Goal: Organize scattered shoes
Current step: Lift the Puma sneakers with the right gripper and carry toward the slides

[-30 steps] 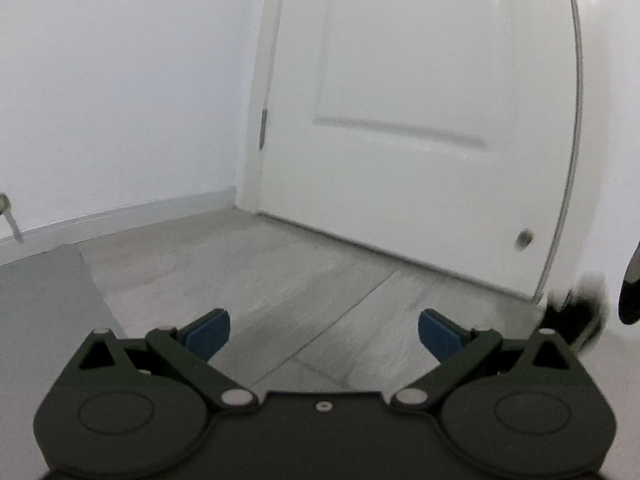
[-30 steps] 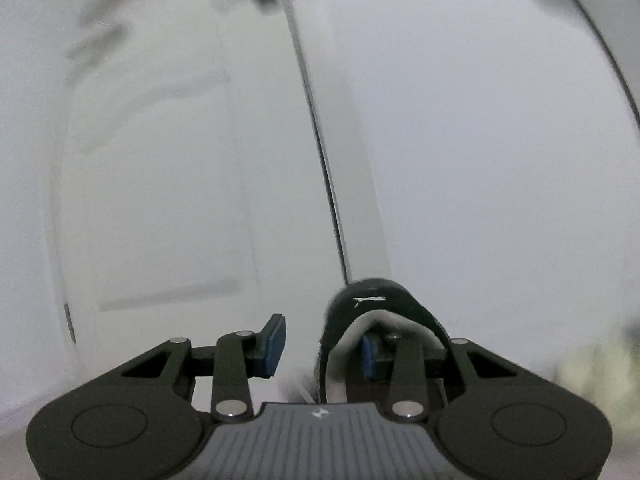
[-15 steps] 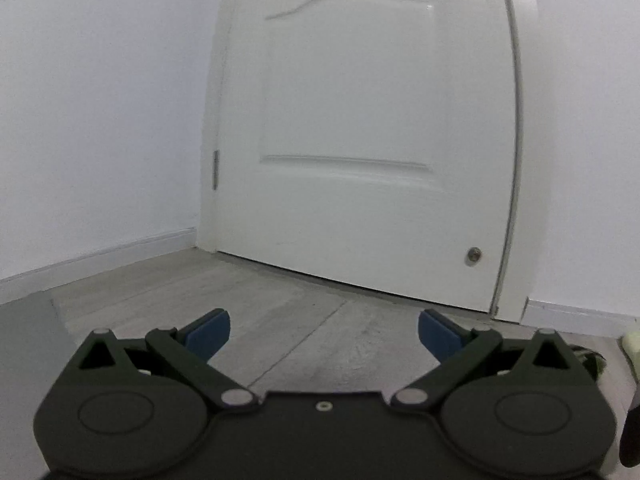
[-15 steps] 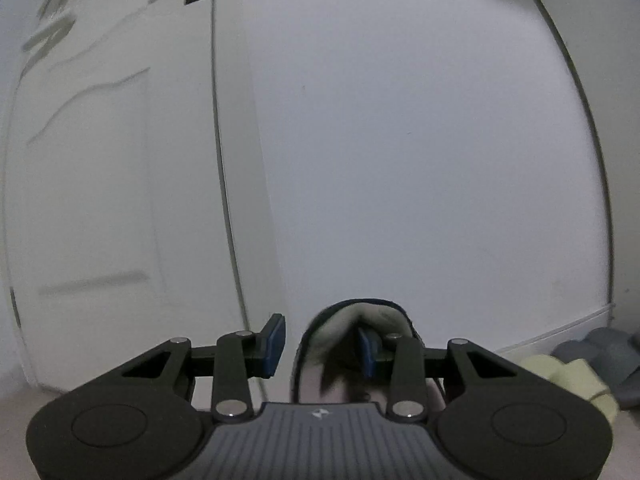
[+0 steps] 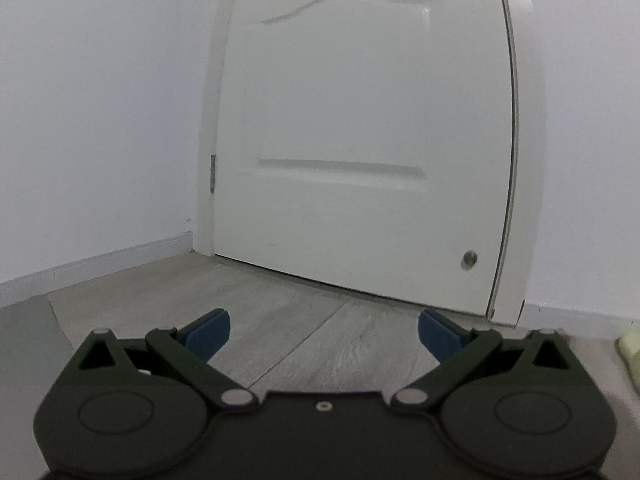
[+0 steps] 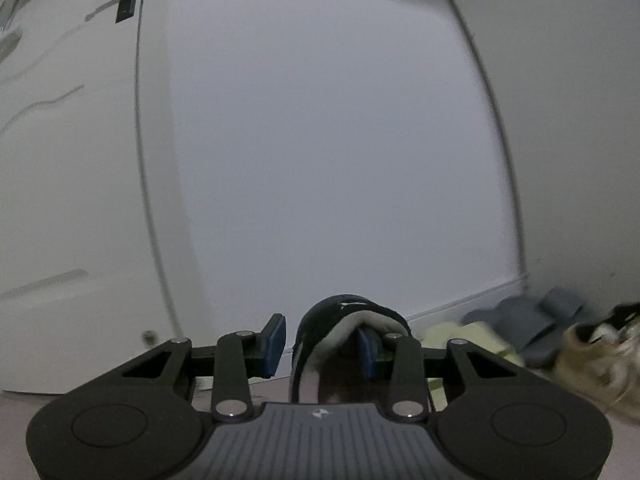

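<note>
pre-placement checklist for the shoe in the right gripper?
1. Right gripper shut on the black shoe, one pad inside the collar: ok.
2. Shoe's toe and sole position: cannot tell, hidden below the gripper.
3. Row along the wall in view, with light green slippers, grey slippers and a beige sneaker: ok.
4. Free spot in that row: cannot tell, right side blurred.
5. Left gripper open and holding nothing: ok.
6. Floor before the door free of shoes: ok.

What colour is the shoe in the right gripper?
The shoe is black outside with a pale, cream-white lining, best seen from the right wrist.
</note>
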Tool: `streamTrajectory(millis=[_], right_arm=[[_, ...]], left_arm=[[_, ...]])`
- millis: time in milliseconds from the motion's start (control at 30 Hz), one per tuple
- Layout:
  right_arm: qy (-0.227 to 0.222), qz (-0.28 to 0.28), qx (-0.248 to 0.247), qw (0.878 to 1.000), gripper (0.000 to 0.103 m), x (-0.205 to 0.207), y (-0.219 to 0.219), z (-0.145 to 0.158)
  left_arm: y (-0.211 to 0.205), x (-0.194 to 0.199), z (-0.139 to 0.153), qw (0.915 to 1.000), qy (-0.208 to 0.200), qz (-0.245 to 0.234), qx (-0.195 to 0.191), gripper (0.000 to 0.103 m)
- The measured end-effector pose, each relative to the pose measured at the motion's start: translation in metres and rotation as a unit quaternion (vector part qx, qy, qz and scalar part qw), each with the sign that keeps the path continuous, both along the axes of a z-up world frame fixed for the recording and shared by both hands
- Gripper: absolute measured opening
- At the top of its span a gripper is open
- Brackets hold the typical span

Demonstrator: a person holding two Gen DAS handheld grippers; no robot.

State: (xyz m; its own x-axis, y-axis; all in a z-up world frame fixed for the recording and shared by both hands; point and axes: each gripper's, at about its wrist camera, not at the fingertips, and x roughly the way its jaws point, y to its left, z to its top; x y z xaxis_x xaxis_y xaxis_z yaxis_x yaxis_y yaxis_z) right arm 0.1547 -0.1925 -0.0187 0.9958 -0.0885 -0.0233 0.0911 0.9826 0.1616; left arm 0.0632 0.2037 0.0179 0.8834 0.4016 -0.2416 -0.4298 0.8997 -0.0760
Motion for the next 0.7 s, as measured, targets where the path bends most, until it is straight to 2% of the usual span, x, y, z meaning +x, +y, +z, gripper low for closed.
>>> streamTrajectory(millis=[167, 200, 300, 433, 500, 533, 567, 700], right_arm=[[0.000, -0.033, -0.028, 0.999, 0.039, -0.022, -0.044, 0.006], [0.003, -0.051, -0.050, 0.997, 0.039, -0.031, -0.063, 0.009], [0.024, -0.075, -0.066, 0.995, 0.039, -0.040, -0.095, 0.012], [0.063, -0.110, -0.047, 0.991, 0.039, -0.040, -0.132, 0.007], [0.084, -0.126, -0.021, 0.988, 0.039, -0.036, -0.148, 0.001], [0.089, -0.132, -0.016, 0.987, 0.035, -0.034, -0.152, -0.001], [0.085, -0.145, -0.032, 0.985, 0.035, -0.031, -0.155, -0.005], [0.096, -0.139, -0.048, 0.985, 0.031, -0.012, -0.158, -0.012]], left_arm=[[-0.009, -0.006, 0.012, 0.9998, -0.017, -0.006, -0.011, 0.102], [-0.011, -0.007, 0.014, 0.9997, -0.019, -0.009, -0.011, 0.102], [-0.023, -0.007, 0.023, 0.9992, -0.028, -0.027, -0.012, 0.102], [-0.049, -0.004, 0.031, 0.9965, -0.037, -0.068, -0.033, 0.102], [-0.057, -0.002, 0.032, 0.9950, -0.038, -0.083, -0.041, 0.102], [-0.062, -0.001, 0.033, 0.9940, -0.037, -0.093, -0.045, 0.102], [-0.068, 0.002, 0.033, 0.9927, -0.036, -0.106, -0.045, 0.102], [-0.088, 0.006, 0.030, 0.9908, -0.024, -0.129, -0.033, 0.102]])
